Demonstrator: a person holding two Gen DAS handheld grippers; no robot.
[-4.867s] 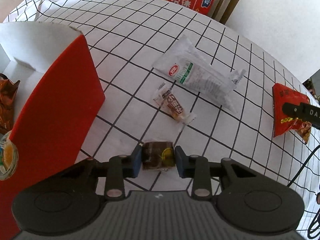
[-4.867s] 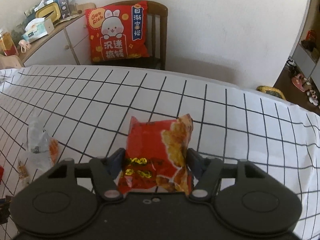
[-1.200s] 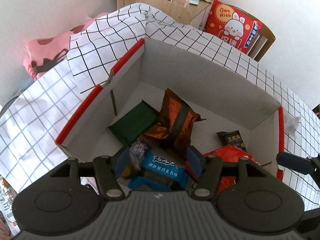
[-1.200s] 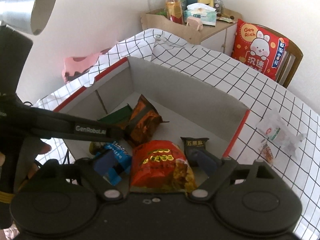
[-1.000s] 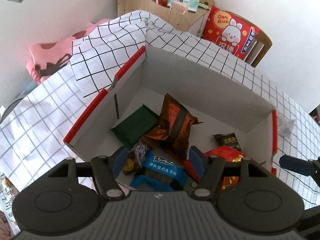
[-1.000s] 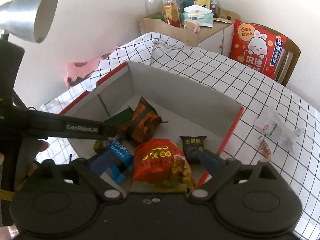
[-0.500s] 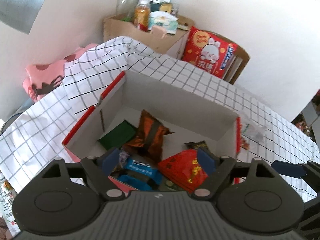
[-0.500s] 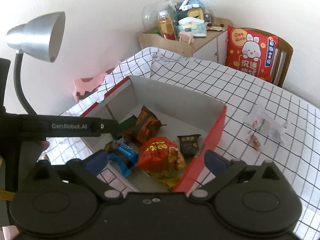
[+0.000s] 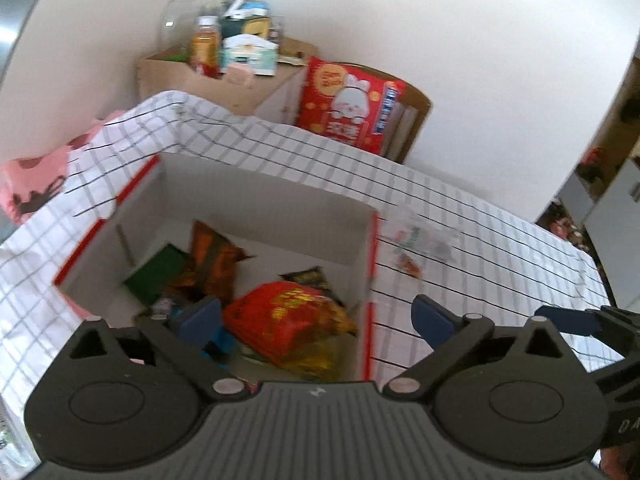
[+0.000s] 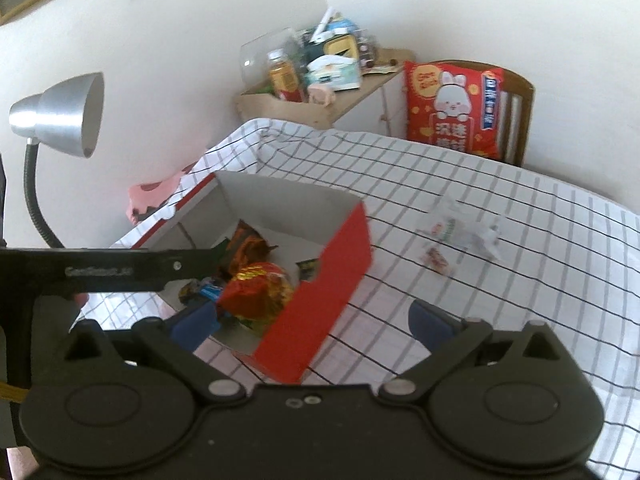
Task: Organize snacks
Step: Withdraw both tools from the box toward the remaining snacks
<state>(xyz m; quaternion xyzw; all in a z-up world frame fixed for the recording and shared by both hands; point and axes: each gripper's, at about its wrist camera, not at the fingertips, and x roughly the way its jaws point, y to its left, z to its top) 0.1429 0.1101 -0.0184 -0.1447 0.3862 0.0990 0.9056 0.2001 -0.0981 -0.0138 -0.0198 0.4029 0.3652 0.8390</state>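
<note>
Sitting on the checked tablecloth (image 10: 520, 280), the red cardboard box (image 9: 264, 204) holds, from left to right, a green packet (image 9: 154, 276), an orange-brown bag (image 9: 212, 258), a blue wrapper (image 10: 210, 291) partly behind a gripper finger, a red and yellow snack bag (image 9: 286, 316) and a small dark packet (image 9: 308, 277). Print on every wrapper is blurred and unreadable, and the near corner of the box is cut off behind the gripper bodies. Right of the box, well apart from it, a clear packet (image 10: 460, 232) and a small sweet (image 10: 436, 258) lie on the cloth. The left gripper (image 9: 316, 318) is over the near edge of the box, its jaws opening with nothing pressed between them. The right gripper (image 10: 312, 324) has its jaws spread wide and empty, the box's red side showing between them.
</note>
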